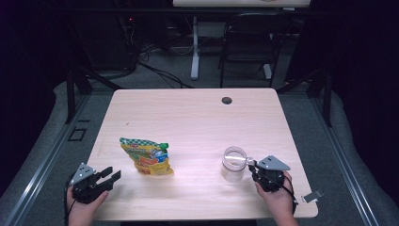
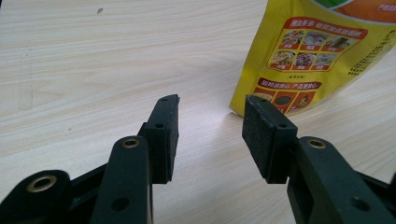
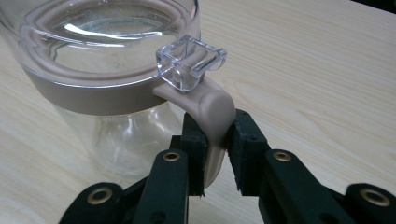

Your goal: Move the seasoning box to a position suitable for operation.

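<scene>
A clear glass jar (image 1: pixel 234 164) with a beige band and a clear lid stands on the table at the front right. In the right gripper view the jar (image 3: pixel 107 60) has a beige curved clasp handle (image 3: pixel 212 109), and my right gripper (image 3: pixel 217 126) is shut on it, one pad on each side. From above, the right gripper (image 1: pixel 251 165) sits just right of the jar. A yellow snack pouch (image 1: pixel 147 157) lies front left. My left gripper (image 1: pixel 112 173) rests open to its left. Its pads (image 2: pixel 210 105) hold nothing, and the pouch (image 2: pixel 317 51) is just beyond the right jaw.
The light wooden table (image 1: pixel 188 117) has a cable hole (image 1: pixel 227 100) near its far edge. A small metal clip (image 1: pixel 313 196) lies at the front right corner. A black chair (image 1: pixel 249 37) and desk legs stand on the floor behind.
</scene>
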A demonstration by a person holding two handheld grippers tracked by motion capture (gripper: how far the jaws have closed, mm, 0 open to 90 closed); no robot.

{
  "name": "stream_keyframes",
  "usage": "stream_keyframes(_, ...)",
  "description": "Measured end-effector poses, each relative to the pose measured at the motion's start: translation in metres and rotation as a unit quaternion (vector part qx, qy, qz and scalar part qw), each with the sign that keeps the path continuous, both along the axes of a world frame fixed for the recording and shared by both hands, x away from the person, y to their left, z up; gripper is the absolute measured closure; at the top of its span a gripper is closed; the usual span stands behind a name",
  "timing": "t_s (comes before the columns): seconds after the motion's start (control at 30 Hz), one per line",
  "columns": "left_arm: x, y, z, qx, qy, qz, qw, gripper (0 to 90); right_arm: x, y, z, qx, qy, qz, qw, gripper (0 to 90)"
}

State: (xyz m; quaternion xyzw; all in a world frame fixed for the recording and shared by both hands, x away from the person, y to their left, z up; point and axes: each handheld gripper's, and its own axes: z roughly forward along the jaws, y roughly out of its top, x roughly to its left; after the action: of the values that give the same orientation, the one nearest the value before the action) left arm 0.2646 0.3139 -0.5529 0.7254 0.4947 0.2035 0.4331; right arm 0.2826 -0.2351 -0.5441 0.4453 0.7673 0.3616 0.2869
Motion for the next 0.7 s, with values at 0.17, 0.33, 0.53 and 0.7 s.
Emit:
stream_keyframes(0.17, 0.001, -0.001, -0.001, 0.001, 0.002, -0.003, 1.0000, 56.1, -0.002, 0.009, 0.000, 0.003, -0.001, 0.027, 0.9996, 77.0)
stream_keyframes(0.33, 0.001, -0.002, -0.001, 0.002, 0.002, -0.004, 1.0000, 56.1, -0.002, 0.011, 0.000, 0.009, 0.004, 0.044, 0.9990, 76.9)
stream_keyframes(0.53, 0.001, -0.001, 0.000, 0.004, 0.001, -0.004, 1.0000, 56.1, -0.003, 0.018, -0.002, 0.014, 0.005, 0.074, 0.9971, 76.9)
stream_keyframes(0.7, 0.000, -0.001, 0.000, 0.004, 0.001, -0.003, 1.0000, 56.1, -0.006, 0.026, -0.002, 0.019, 0.008, 0.110, 0.9938, 76.9)
